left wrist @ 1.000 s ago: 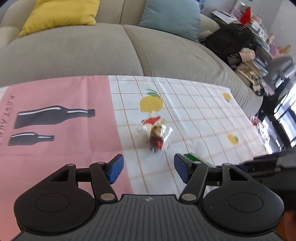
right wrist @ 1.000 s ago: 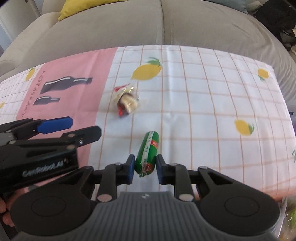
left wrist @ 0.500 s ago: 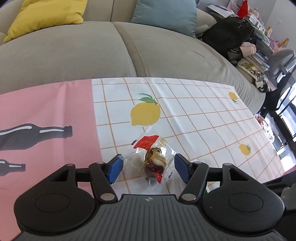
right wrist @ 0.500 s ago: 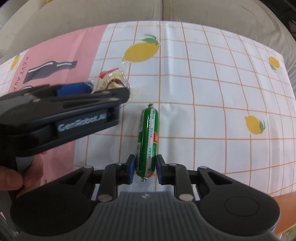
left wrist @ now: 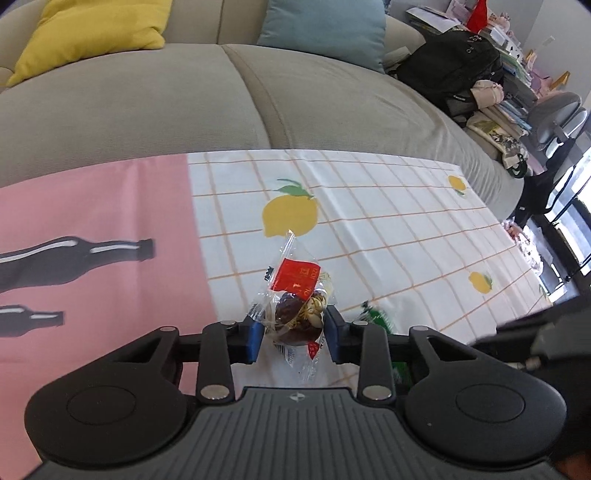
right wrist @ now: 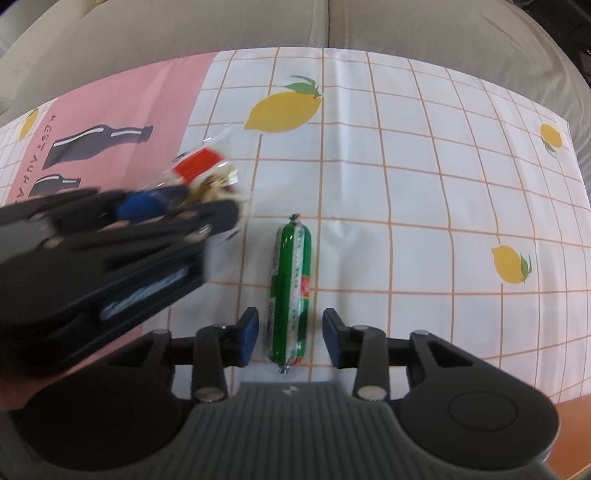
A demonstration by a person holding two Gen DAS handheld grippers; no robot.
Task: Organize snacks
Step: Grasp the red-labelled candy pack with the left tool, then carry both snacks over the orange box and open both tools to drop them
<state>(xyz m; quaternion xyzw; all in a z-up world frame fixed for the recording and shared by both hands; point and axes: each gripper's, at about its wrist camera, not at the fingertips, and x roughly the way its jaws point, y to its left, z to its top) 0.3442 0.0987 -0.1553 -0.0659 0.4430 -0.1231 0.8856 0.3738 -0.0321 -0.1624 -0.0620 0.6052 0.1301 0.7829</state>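
Observation:
A clear-wrapped snack (left wrist: 299,314) with a red label and a dark filling sits between the blue pads of my left gripper (left wrist: 293,332), which is shut on it just above the tablecloth (left wrist: 388,229). In the right wrist view the same snack (right wrist: 201,173) and the left gripper (right wrist: 155,206) appear blurred at the left. A green sausage stick (right wrist: 290,291) lies on the cloth, lengthwise between the fingers of my right gripper (right wrist: 290,338), which is open with gaps on both sides. The sausage's tip (left wrist: 373,317) shows behind the left gripper's right finger.
A grey sofa (left wrist: 184,103) runs along the table's far edge, with a yellow cushion (left wrist: 92,33) and a blue cushion (left wrist: 321,33). A black bag (left wrist: 454,70) and clutter stand at the far right. The table's front right edge (right wrist: 576,461) is close.
My left gripper has closed on the wrapped snack it had moved around. My right gripper has opened and let go of the green sausage, which now lies on the cloth.

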